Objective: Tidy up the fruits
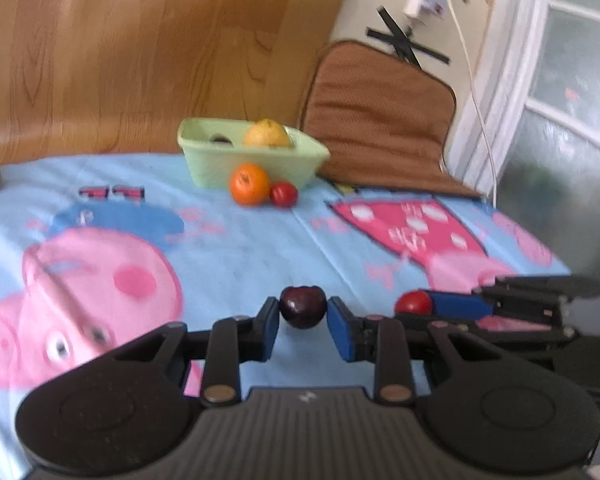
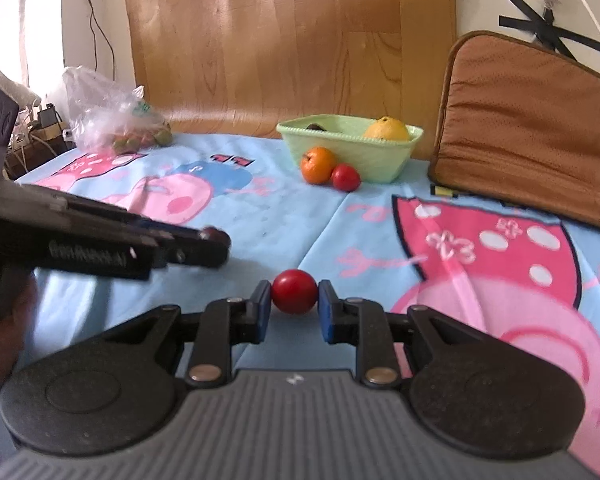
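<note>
The left gripper (image 1: 303, 318) is clamped on a dark cherry (image 1: 302, 306), its blue pads (image 1: 271, 330) pressing the fruit from both sides above the cartoon-print bedsheet (image 1: 240, 252); the right gripper (image 2: 294, 307) is likewise closed on a small red tomato (image 2: 294, 291), held between its own blue pads (image 2: 262, 312). The landmark is the pale green basket (image 2: 376, 158), which stands at the far edge of the sheet, against the wooden headboard (image 2: 292, 40); both grippers are well short of the basket, on the near side of it. Inside the basket a yellow lemon (image 2: 386, 129) sits toward its right end, and a dark fruit (image 2: 315, 127) lies at its left end, too shadowed to name. Just in front of the basket, touching its front wall, an orange (image 2: 317, 165) rests on the sheet; a second red tomato (image 2: 345, 177) touches the orange on its right. To the right of the basket a brown cushion (image 2: 528, 120) leans against the wall; far to the left of the basket a clear plastic bag (image 2: 112, 116) holds greenish fruit.
</note>
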The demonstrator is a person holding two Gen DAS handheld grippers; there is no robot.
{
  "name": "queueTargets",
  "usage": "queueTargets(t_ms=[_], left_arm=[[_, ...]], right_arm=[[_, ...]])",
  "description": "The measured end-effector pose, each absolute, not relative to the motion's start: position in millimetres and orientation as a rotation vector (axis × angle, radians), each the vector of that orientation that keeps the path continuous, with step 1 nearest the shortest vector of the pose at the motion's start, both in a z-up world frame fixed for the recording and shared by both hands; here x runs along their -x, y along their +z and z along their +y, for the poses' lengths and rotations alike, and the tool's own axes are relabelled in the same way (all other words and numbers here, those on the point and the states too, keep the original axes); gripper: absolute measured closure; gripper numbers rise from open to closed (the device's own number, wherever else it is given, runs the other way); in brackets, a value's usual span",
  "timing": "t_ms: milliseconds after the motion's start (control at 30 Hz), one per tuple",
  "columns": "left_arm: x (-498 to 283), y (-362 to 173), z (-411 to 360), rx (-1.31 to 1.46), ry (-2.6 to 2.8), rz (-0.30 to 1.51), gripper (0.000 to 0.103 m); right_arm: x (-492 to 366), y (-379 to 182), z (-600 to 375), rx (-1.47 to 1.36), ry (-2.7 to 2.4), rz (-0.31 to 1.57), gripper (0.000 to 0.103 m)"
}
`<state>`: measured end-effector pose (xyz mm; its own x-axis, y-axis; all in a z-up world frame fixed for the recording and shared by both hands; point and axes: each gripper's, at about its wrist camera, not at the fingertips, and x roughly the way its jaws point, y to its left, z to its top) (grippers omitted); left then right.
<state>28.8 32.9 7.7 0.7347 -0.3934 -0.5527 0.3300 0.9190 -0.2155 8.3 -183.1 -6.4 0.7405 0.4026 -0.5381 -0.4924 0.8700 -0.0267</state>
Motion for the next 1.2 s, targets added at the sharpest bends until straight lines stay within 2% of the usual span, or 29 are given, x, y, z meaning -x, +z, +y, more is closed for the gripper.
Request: queueTargets(t_ms=[267,600,633,733,767,800,1033,1100,1133,1200], left_arm=[[-111,56,40,0.046,-0.347,0.515,0.076],[-233,47,31,0.056,-0.312,0.614,0.076],[-241,43,29,0.051,-0.310,0.628,0.074],[-260,35,24,0.046,-0.299,0.661,0.059],[-262,33,22,0.041,-0.286,0.662,0.059],[-263,33,22,0.042,-0.282,0.659,0.059],[-214,55,46,0.130,-0.294,0.572,0.059],[-190,53,52,0.155,-0.325,0.585,0.055],[-183,50,51,0.165,-0.340,0.604,0.052],[-175,39,48,0.186,-0.368,0.652,0.048]], right_arm=[[-82,33,-180,0.175,0.471,0.434,0.075],[-194,29,-160,0.135,0.444,0.455,0.075],[-201,25,-160,0.129,0.447,0.471,0.075],[-215,16,-161,0.117,0.445,0.506,0.072],[-216,15,-163,0.111,0.439,0.503,0.064],[-215,16,-165,0.100,0.436,0.491,0.060],[-180,37,-192,0.020,0.436,0.421,0.058],[-163,36,-200,0.013,0.469,0.443,0.058],[-155,32,-201,0.021,0.491,0.465,0.057],[-144,21,-197,0.058,0.527,0.515,0.049]])
